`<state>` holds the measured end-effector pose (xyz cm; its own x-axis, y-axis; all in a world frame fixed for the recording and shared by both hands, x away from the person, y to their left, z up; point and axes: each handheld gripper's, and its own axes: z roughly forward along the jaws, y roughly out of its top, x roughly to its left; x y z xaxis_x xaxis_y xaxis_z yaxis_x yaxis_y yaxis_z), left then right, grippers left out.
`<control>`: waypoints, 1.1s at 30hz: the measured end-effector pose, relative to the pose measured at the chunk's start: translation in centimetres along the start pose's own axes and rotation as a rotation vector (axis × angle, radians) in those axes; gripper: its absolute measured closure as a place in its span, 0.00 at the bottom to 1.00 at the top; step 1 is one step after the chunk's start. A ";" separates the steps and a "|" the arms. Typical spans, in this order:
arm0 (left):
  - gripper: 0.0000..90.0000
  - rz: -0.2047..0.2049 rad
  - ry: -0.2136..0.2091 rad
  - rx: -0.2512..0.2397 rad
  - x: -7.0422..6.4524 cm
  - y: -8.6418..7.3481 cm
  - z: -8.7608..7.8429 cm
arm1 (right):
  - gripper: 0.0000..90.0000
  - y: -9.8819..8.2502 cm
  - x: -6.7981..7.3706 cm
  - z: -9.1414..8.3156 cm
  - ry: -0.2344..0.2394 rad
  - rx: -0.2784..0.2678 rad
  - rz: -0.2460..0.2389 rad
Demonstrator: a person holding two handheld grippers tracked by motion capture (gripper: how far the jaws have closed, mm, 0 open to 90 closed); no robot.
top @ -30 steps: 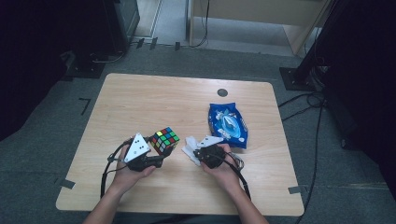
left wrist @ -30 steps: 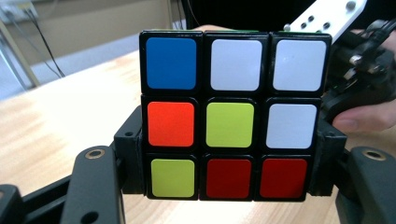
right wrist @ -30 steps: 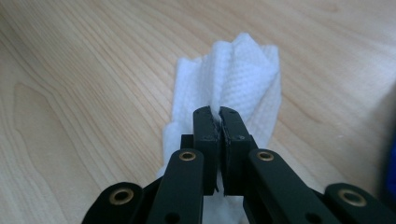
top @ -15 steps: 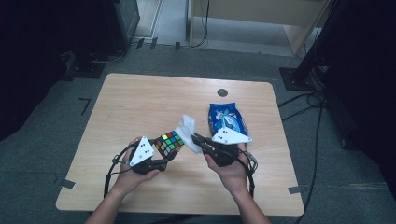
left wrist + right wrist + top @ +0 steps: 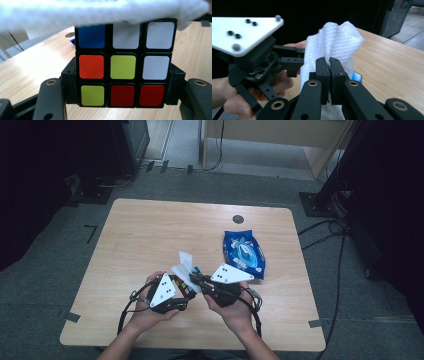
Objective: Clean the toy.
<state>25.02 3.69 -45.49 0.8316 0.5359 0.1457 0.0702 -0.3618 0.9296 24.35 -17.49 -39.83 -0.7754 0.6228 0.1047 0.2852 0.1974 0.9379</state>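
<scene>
Cube (image 5: 125,66) clamped in left gripper (image 5: 176,296) jaws, held steady w/ face up so wipe (image 5: 332,47), pinched tight in right gripper (image 5: 330,67), can rub it clean.

One cube (image 5: 124,66), one wipe (image 5: 332,45), one packet (image 5: 244,254)

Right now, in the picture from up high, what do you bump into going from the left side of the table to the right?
Left gripper holding the puzzle cube → white wipe → right gripper pinching that wipe → blue wipes packet.
</scene>
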 end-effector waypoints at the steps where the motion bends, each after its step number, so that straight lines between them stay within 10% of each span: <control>1: 0.38 0.001 0.005 -0.003 0.0 0.1 -0.1 | 0.98 0.0 -0.1 -0.1 -0.011 -0.006 -0.005; 16: 0.38 -0.028 0.024 -0.016 0.7 0.1 -0.7 | 0.98 -1.6 -3.1 -0.1 -0.177 0.040 0.010; 25: 0.38 -0.002 0.009 0.001 -0.1 0.4 0.1 | 0.98 0.6 -0.7 -2.2 -0.042 -0.075 0.021; 33: 0.38 0.010 0.007 -0.014 -0.2 0.7 -0.1 | 0.98 0.1 0.3 -1.0 -0.005 -0.040 0.018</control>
<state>24.86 3.44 -44.85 0.8285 0.5373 0.1577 0.0540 -0.3570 0.9325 23.55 -18.03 -39.39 -0.7675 0.6297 0.1198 0.2757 0.1556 0.9486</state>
